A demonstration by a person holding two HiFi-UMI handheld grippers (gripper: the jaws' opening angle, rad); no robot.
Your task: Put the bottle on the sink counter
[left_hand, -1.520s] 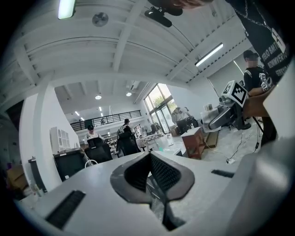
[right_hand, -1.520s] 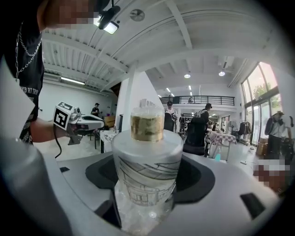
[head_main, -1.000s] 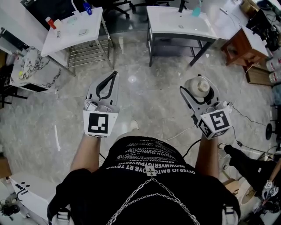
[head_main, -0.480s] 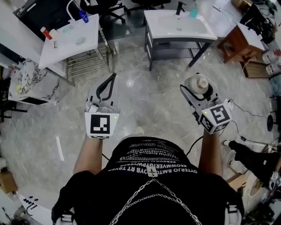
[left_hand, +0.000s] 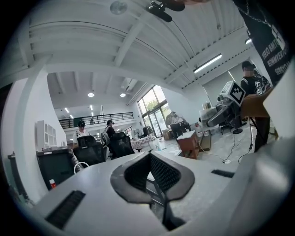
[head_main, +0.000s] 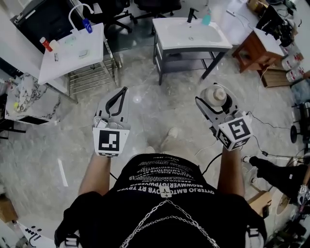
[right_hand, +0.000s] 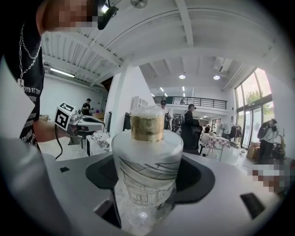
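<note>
**Grip.** Your right gripper is clamped on the bottle. In the right gripper view both pads sit against the lower body of the frosted bottle, which stands upright with its gold neck up. It is carried over bare floor, not resting on anything. Your left gripper has its jaws together on nothing; the left gripper view shows the tips meeting, with only the room beyond.

**Change over the last second.** The sink has slid down and a little left in the head view. It now lies at 12 o'clock from you and 11 o'clock from the bottle. One foot shows forward on the floor. Both grippers keep the same pose relative to your body, and the bottle has not shifted in the jaws.

**Reading.** You are walking the bottle toward the sink and the gap is closing, but the bottle is well apart from it. This is the transport step, and placing has not begun.

**Target.** The counter has a faucet and a teal bottle at its far edge. The near rim looks bare, so aim there.

**Risk.** A second white stand sits at 10 o'clock. Don't mistake it for the goal.
</note>
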